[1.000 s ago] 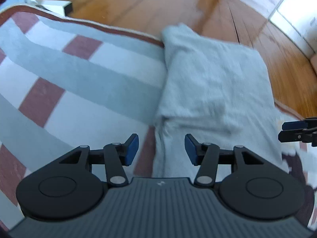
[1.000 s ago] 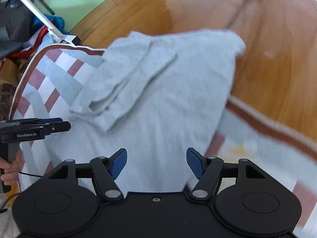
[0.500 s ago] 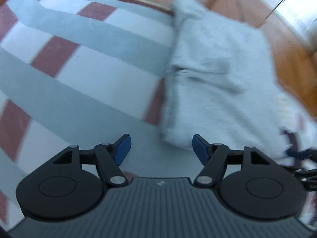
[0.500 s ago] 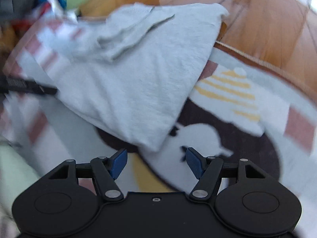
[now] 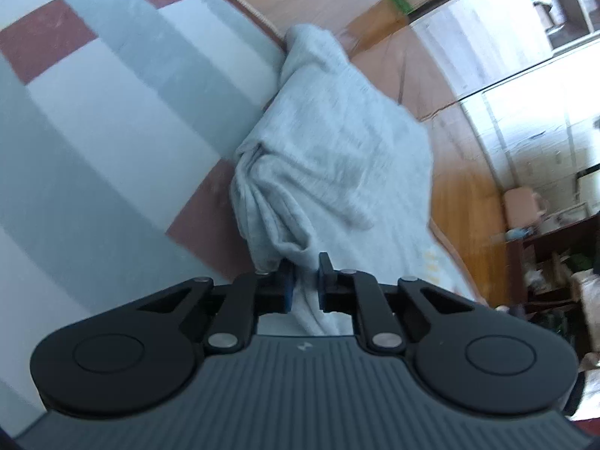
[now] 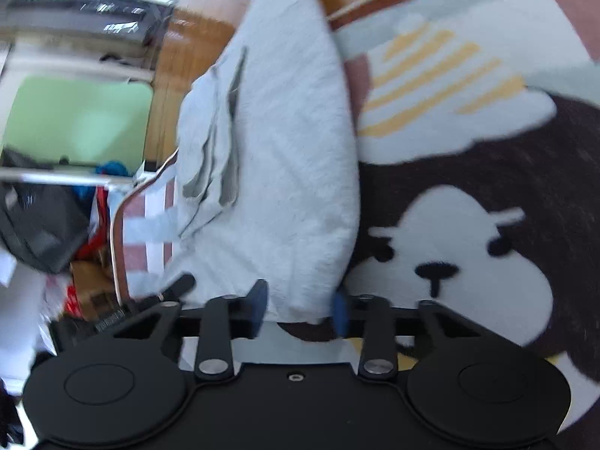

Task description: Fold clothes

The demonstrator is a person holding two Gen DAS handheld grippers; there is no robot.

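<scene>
A light grey garment [image 5: 337,157] lies partly folded on a patterned rug. In the left wrist view my left gripper [image 5: 304,281] is shut on the garment's near corner, and the cloth bunches up between its fingers. In the right wrist view the same garment [image 6: 285,157] stretches away from me, with a folded sleeve on its left side. My right gripper [image 6: 300,309] has its jaws around the garment's near corner with a gap still showing on each side. The left gripper's tip [image 6: 176,288] shows at the lower left of that view.
The rug [image 5: 93,131] has grey, white and red-brown stripes, and a dark bear picture [image 6: 468,262] on the right side. Wooden floor [image 5: 457,195] lies beyond the rug's edge. Clutter, bags and a green panel [image 6: 75,120] stand at the left; shelves stand far right.
Both grippers dropped to the garment's near edge. The left gripper closed on a corner and the cloth bunched up. The right gripper narrowed around the other corner.
</scene>
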